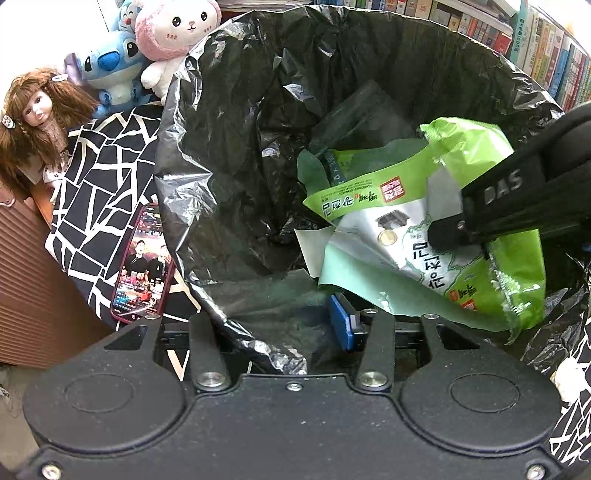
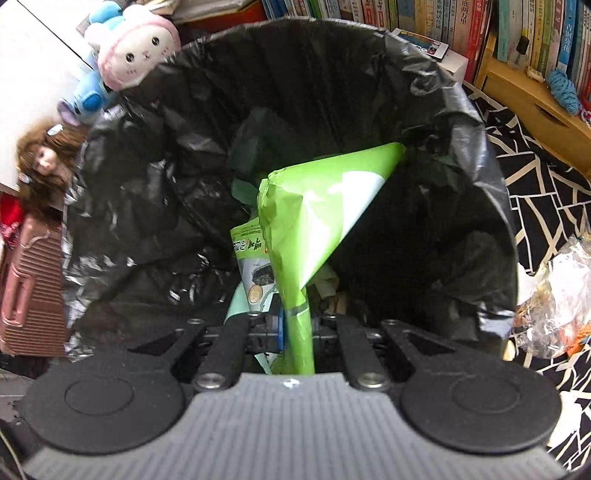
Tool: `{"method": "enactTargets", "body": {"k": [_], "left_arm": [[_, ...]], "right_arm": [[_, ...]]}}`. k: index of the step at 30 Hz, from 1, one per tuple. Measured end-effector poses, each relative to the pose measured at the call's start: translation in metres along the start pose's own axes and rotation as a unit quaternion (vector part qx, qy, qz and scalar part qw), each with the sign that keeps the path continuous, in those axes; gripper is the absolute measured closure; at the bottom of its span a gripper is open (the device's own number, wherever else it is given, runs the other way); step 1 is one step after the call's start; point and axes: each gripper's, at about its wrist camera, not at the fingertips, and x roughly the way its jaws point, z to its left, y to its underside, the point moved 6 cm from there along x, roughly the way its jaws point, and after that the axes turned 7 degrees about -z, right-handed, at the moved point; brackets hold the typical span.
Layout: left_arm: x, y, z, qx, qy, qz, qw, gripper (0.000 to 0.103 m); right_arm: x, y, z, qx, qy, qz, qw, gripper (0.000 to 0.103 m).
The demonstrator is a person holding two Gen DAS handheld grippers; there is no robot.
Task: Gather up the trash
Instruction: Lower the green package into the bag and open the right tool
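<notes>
1. Bookshelves (image 2: 424, 14) are lining the back of the room, plush toys (image 1: 162, 40) and a doll (image 1: 37, 114) are sitting to one side, and a black-and-white patterned cloth (image 1: 99, 184) is covering the surface that carries everything.

2. A bin lined with a black trash bag (image 1: 229, 155) is standing on that cloth, its mouth wide open and filling both views.

3. The right gripper (image 1: 448, 236) is reaching over the bin's rim and clamping a green snack wrapper (image 1: 399, 229), so the wrapper is hanging inside the bag's mouth, not yet released. In its own wrist view the wrapper (image 2: 306, 236) is running down between the closed-in fingers.

4. The left gripper (image 1: 291, 332) is pinching the near lip of the bag, its fingers drawn in on the folded plastic, apparently keeping the mouth open.

5. Inside the bag, a clear plastic packet (image 1: 362, 110) is lying deeper down toward the far wall, and some pale scraps (image 2: 328, 291) are showing under the wrapper; what they are is hard to tell.

6. Progress looks like midway: at least one piece is already binned and the wrapper is about to join it.

7. Crumpled clear and foil packaging (image 2: 557, 295) is still lying on the cloth beside the bin's right edge, so more collecting seems left.

8. A phone (image 1: 142, 266) with a lit screen is resting on the cloth by the bin's left side; it is probably not trash.
</notes>
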Motion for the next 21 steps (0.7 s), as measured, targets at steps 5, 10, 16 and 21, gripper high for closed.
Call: {"method": "enactTargets", "body": {"k": [5,10,16,21], "left_arm": [[0.001,0.000,0.001,-0.001,0.001,0.001,1.0000,0.059],[0.000,0.001,0.000,-0.001,0.000,0.001,1.0000,0.059],[0.000,0.002,0.000,-0.002,0.001,0.001,1.0000,0.059],[0.000,0.000,0.002,-0.007,0.001,0.001,1.0000,0.059]], "right_arm": [[0.001,0.004,0.004,-0.020,0.011,-0.002,1.000,0.064],[-0.011,0.005,0.009,-0.036,0.004,-0.018,0.999,0.042],[-0.036,0.004,0.014,-0.052,-0.004,-0.051,0.997,0.032],[-0.058,0.005,0.021,-0.072,0.006,-0.085,0.994,0.023]]}}
